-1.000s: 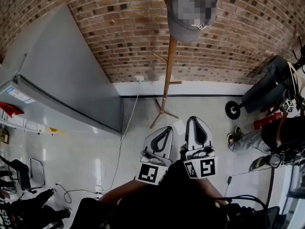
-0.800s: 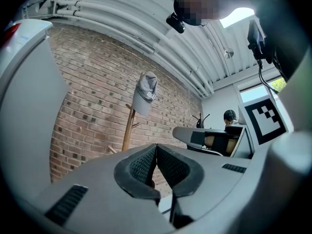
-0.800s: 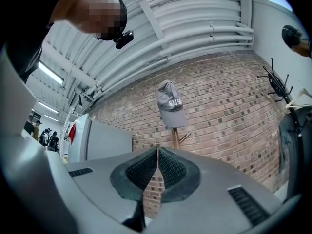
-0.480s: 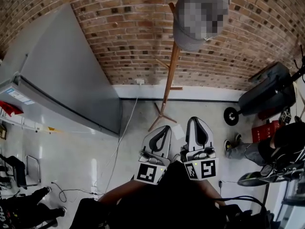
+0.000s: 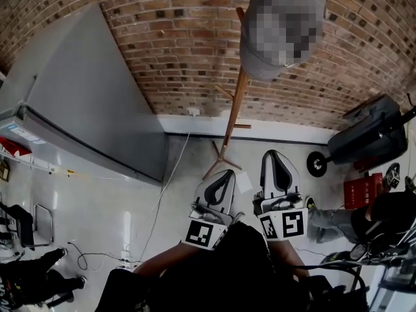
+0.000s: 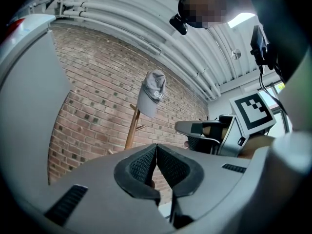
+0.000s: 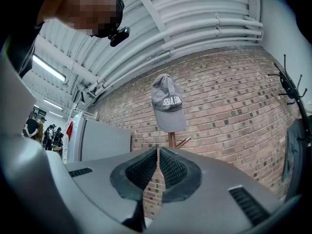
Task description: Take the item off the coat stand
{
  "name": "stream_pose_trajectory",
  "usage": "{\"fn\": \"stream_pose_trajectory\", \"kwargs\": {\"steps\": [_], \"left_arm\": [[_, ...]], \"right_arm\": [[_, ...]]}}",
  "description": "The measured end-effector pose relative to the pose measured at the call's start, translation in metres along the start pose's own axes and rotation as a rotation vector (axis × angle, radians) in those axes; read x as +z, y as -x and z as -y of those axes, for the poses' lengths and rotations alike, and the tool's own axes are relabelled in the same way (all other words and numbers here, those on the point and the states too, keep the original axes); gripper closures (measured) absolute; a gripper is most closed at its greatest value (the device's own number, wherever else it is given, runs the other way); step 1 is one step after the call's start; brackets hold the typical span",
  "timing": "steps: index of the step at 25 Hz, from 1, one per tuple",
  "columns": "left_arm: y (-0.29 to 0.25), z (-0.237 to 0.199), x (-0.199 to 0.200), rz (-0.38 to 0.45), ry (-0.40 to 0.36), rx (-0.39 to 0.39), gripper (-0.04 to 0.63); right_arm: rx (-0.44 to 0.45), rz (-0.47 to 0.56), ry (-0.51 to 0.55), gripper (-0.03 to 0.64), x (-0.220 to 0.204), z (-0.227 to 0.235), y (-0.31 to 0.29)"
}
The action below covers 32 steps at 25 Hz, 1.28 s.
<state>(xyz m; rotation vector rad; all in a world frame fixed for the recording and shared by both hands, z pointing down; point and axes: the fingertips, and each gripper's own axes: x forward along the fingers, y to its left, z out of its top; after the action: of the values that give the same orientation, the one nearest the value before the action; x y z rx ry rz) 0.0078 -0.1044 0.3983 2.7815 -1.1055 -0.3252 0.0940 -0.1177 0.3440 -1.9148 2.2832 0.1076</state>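
A grey cap (image 5: 281,25) with white lettering hangs on top of a wooden coat stand (image 5: 231,117) against the brick wall. The left gripper view shows the cap (image 6: 151,92) far ahead, up and left of centre; the right gripper view has the cap (image 7: 167,104) straight ahead above the jaws. My left gripper (image 5: 222,182) is shut with nothing in it, well short of the stand. My right gripper (image 5: 277,168) is beside it, also shut and empty, its jaws touching tip to tip.
A large grey refrigerator (image 5: 84,109) stands at the left against the brick wall (image 5: 182,38). A cable (image 5: 170,177) runs down from a wall socket across the floor. A dark wheeled trolley (image 5: 367,138) and a red box (image 5: 361,188) stand at the right.
Both grippers have moved forward towards the coat stand, the right one a little more. In the head view the cap has shifted right and sits nearer the top edge.
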Motion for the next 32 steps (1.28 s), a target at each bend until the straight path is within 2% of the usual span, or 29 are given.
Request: {"fn": "stream_pose_trajectory", "kwargs": {"steps": [9, 14, 17, 32], "left_arm": [[-0.024, -0.008, -0.001, 0.005, -0.002, 0.028, 0.578], [-0.038, -0.001, -0.005, -0.002, -0.017, 0.015, 0.578], [-0.046, 0.0, -0.006, -0.005, -0.017, 0.017, 0.578], [-0.07, -0.004, -0.003, 0.0, -0.023, 0.028, 0.578]], "right_arm": [[0.048, 0.054, 0.013, 0.596, 0.029, 0.021, -0.036], [0.067, 0.081, 0.012, 0.591, 0.043, 0.034, -0.047], [0.085, 0.084, 0.007, 0.528, 0.05, 0.038, -0.054], [0.122, 0.189, -0.001, 0.473, 0.102, 0.049, -0.084]]}}
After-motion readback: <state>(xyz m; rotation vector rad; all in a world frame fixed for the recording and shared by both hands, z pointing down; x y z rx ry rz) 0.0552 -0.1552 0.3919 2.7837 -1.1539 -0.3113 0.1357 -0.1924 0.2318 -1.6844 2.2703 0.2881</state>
